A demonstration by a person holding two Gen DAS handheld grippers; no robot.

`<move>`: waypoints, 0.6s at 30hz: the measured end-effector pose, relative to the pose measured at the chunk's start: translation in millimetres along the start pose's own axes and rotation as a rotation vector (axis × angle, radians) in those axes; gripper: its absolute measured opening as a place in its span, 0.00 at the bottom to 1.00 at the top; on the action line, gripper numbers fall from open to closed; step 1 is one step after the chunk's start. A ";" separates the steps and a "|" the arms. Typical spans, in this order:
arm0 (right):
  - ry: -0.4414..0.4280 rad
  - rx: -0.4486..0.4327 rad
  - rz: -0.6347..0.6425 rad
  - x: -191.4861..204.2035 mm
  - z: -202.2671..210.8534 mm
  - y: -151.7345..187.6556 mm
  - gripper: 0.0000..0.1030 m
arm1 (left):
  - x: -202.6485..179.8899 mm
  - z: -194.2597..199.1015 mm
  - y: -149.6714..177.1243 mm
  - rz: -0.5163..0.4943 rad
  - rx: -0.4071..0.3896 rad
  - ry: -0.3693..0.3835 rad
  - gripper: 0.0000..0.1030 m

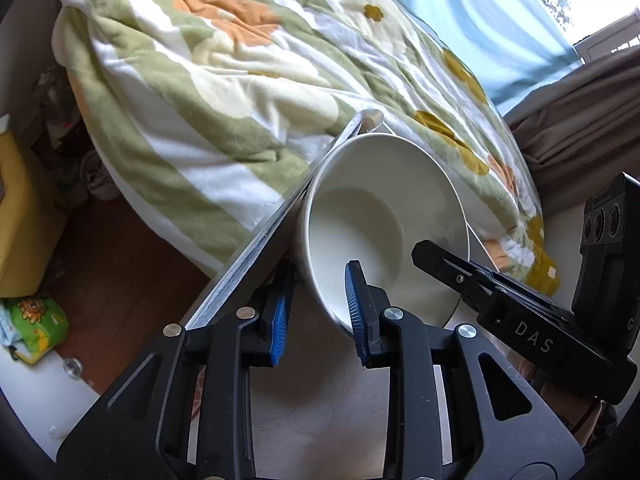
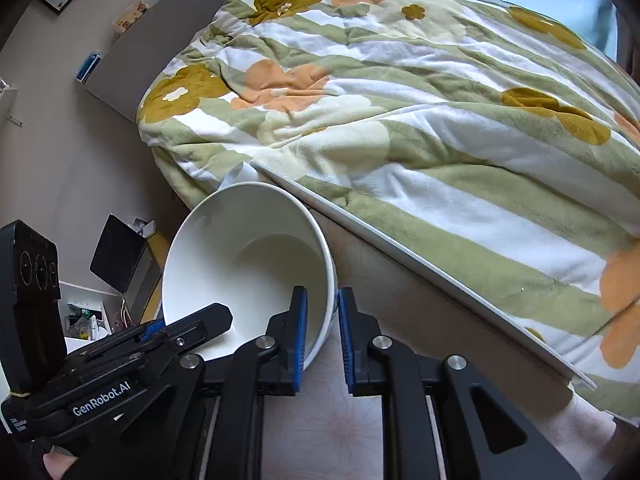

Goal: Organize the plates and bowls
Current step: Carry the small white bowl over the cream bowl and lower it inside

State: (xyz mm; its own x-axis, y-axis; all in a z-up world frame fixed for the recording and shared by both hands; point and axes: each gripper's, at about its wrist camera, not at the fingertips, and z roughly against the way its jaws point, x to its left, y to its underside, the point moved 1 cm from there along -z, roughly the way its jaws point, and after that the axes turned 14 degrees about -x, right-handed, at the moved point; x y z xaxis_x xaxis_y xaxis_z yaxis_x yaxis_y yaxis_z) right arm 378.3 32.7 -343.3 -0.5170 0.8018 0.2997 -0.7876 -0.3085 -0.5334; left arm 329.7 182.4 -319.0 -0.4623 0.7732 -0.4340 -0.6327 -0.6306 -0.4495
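A white bowl [image 1: 376,216] is tilted on its side above a pale table. My left gripper [image 1: 316,312] straddles its near rim, one blue pad inside and one outside, closed on the wall. My right gripper [image 2: 322,340] clamps the opposite rim of the same bowl [image 2: 240,264], one pad inside and one outside. Each gripper shows in the other's view: the right one [image 1: 448,264] reaches into the bowl from the right, the left one [image 2: 192,328] from the left. A thin white plate edge [image 1: 472,240] shows behind the bowl.
A bed with a green, white and orange flowered blanket [image 2: 400,140] lies just beyond the table's [image 2: 332,420] far edge. A wooden floor [image 1: 120,248], a yellow box [image 1: 20,220] and clutter are to the left. Curtains [image 1: 580,120] hang at the right.
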 end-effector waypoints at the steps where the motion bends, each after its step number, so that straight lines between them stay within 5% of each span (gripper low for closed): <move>1: -0.001 -0.002 -0.003 -0.3 0.4 0.5 0.14 | -0.9 2.0 -0.1 -0.006 -0.004 -0.002 0.22; 9: -0.014 -0.066 -0.020 -0.6 22.5 4.8 0.14 | -16.2 27.4 -0.6 -0.067 -0.057 -0.003 0.21; 18: 0.017 -0.204 -0.103 -9.6 98.2 28.0 0.14 | -66.3 78.2 20.6 -0.193 -0.089 0.061 0.18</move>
State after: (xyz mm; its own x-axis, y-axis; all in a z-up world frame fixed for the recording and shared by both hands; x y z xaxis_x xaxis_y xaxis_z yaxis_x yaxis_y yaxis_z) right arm 328.3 -33.9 -283.4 -0.4302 0.8328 0.3483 -0.7511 -0.1163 -0.6499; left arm 298.7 123.4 -238.4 -0.2976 0.8764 -0.3787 -0.6471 -0.4768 -0.5950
